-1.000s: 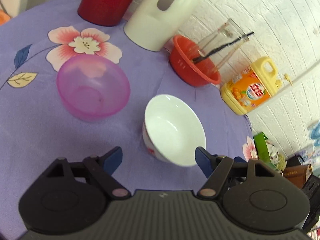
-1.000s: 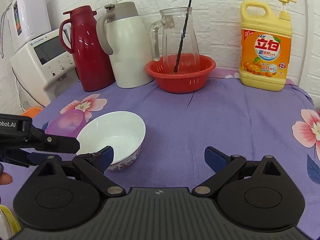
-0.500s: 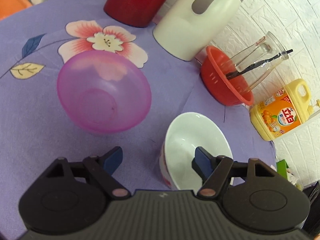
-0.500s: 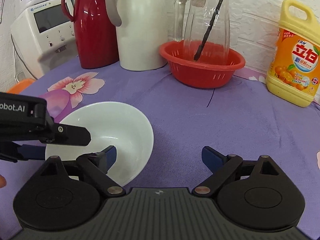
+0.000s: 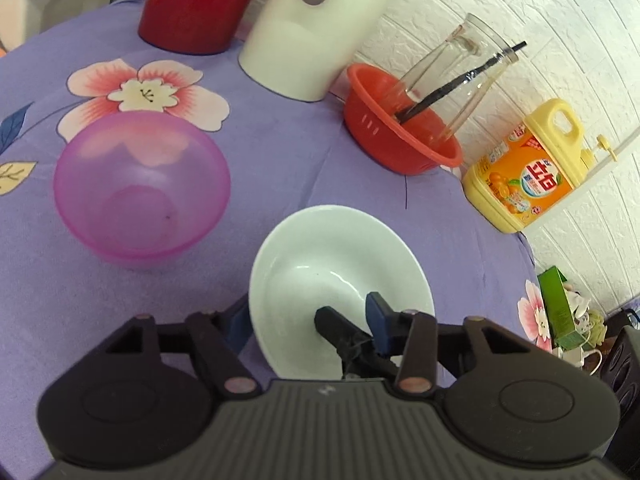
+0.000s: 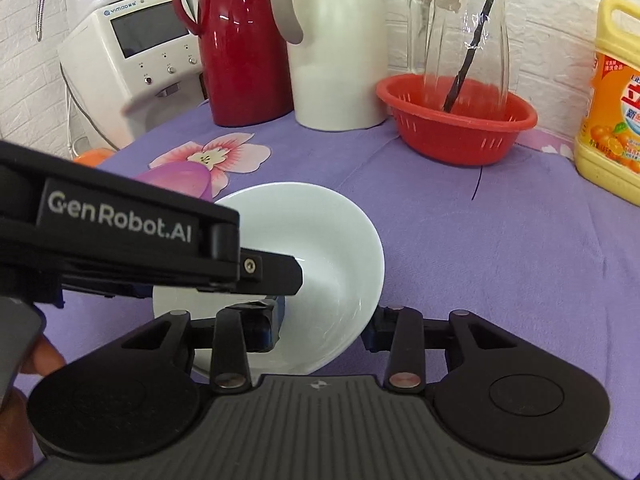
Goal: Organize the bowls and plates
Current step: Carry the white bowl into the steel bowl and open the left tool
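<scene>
While both grippers clamp opposite rims of the white bowl (image 5: 340, 264) near the desk's (image 5: 280, 168) front, left gripper (image 5: 308, 320) and right gripper (image 6: 324, 328) having just closed, stacking remains: the pink bowl (image 5: 140, 192) sits just left, apart. "GenRobot.AI" marks the left gripper.

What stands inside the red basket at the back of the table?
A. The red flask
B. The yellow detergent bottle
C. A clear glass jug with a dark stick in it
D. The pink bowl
C: the glass jug stands in the red basket, stick leaning inside.
</scene>
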A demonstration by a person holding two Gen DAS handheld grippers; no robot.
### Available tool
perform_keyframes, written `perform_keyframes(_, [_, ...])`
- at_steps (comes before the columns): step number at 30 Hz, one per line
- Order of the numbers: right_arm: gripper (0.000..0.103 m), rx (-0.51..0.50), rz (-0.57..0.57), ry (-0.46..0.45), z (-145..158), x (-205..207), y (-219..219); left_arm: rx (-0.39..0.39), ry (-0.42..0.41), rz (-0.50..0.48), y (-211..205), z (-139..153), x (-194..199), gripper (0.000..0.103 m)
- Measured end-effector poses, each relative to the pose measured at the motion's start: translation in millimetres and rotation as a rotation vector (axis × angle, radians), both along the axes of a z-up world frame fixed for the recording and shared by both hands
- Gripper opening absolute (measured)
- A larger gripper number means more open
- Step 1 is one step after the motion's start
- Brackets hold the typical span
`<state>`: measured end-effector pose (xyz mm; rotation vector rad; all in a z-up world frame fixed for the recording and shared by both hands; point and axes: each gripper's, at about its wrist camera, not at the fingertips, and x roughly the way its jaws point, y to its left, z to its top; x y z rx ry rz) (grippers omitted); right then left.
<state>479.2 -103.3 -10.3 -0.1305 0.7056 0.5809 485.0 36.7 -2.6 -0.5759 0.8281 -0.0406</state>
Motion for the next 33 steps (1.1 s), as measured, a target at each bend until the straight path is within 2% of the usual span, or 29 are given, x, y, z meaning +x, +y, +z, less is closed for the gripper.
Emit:
perform_keyframes(3, [0.075, 0.009, -0.012, 0.02, 0.6, -8.5, -4.7, 0.002, 0.012, -0.034, -5.7, 3.3, -12.6, 0.046])
perform_keyframes(9, [0.077, -0.012, -0.027, 0.042, 9.0, -38.7, -14.7, -0.034, 0.024, -0.08, -14.7, 8.7, -48.1, 0.046])
perform_keyframes(23, [0.082, -0.108, -0.111, -0.056, 39.5, -172.2, -37.1, -0.055, -0.05, -0.211, -56.3, 40.5, -176.5, 0.045])
perform_keyframes(29, [0.088, -0.141, -0.141, -0.074, 38.2, -225.9, -49.8, -0.078, -0.054, -0.259, -69.8, 32.3, -230.8, 0.045])
perform_keyframes(33, [0.09, -0.157, -0.153, -0.068, 30.1, -246.6, -57.3, -0.074, -0.044, -0.282, -79.8, 21.4, -253.8, 0.046])
